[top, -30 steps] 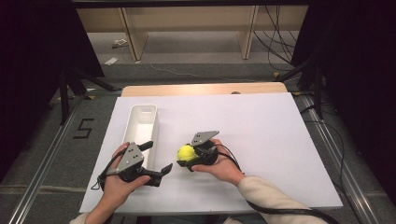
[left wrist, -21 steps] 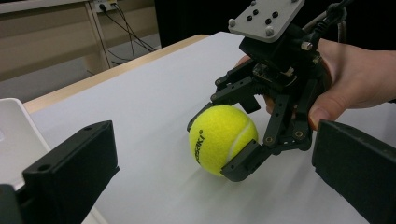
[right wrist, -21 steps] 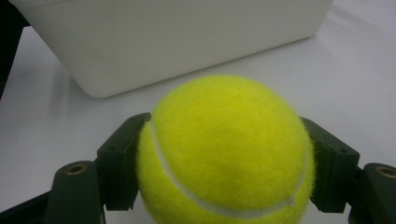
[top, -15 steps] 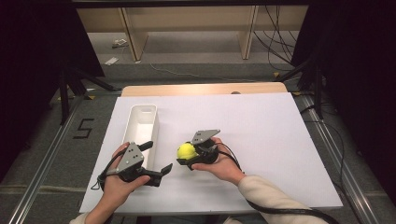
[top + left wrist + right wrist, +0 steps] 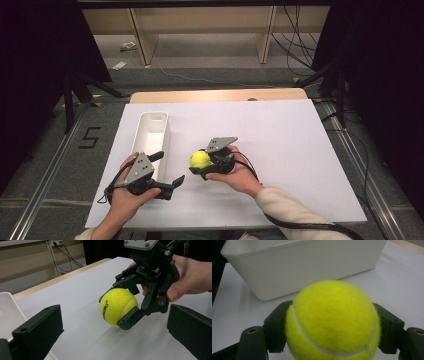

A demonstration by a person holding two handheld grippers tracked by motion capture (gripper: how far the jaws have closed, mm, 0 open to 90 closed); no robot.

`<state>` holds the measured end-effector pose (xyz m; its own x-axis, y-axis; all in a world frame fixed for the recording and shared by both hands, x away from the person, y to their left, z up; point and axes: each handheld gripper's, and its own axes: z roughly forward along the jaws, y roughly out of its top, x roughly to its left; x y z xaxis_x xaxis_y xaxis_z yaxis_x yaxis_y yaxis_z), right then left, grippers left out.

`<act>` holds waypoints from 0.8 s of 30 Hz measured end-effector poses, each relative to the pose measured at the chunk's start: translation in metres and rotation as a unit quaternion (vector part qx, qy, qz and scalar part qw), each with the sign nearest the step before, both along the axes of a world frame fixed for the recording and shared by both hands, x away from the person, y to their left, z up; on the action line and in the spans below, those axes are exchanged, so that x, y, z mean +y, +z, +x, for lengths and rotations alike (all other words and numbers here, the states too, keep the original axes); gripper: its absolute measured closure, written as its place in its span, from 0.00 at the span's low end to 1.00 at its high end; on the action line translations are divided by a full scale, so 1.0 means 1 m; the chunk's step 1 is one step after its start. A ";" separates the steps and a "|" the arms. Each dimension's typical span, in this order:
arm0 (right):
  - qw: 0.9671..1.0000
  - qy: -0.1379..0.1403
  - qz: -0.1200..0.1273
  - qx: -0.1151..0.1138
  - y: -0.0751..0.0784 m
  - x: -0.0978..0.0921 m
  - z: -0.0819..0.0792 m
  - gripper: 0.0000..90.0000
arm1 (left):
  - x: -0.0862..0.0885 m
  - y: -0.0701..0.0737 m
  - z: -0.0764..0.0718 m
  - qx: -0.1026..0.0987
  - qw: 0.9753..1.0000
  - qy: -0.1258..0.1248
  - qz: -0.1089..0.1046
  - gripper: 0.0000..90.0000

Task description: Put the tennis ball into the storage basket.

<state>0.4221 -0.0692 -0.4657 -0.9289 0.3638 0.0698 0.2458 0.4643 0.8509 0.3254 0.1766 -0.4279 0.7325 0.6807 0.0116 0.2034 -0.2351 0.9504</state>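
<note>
A yellow tennis ball (image 5: 199, 159) sits low over the white table sheet (image 5: 280, 150), clamped between the two jaws of my right gripper (image 5: 201, 162). In the right gripper view the ball (image 5: 332, 320) is pressed by a pad (image 5: 278, 325) on each side. In the left gripper view the same ball (image 5: 116, 306) is held by the other hand's gripper, and I cannot tell if it touches the sheet. My left gripper (image 5: 167, 169) is open and holds nothing, just left of the ball; its fingers (image 5: 37, 330) frame it from a short way off.
A long white bin (image 5: 152, 131) lies on the sheet's left part, just beyond my left gripper and close ahead of the ball (image 5: 294, 267). A wooden table edge (image 5: 220, 95) runs along the back. Bare sheet extends to the right.
</note>
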 end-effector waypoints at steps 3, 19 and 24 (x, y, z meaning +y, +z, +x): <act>1.000 -0.002 0.002 0.000 0.002 0.000 0.000 0.30 | 0.000 0.000 0.000 0.000 1.000 0.000 0.000 0.00; 1.000 -0.006 0.014 -0.010 0.008 -0.003 0.002 0.30 | 0.000 0.000 0.000 -0.001 1.000 0.000 0.000 0.00; 1.000 -0.008 0.017 -0.013 0.012 -0.004 0.003 0.30 | 0.000 0.000 0.000 0.000 1.000 0.000 0.000 0.00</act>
<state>0.4249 -0.0729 -0.4542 -0.9245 0.3766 0.0591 0.2314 0.4313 0.8720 0.3253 0.1766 -0.4278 0.7321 0.6811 0.0119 0.2035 -0.2354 0.9504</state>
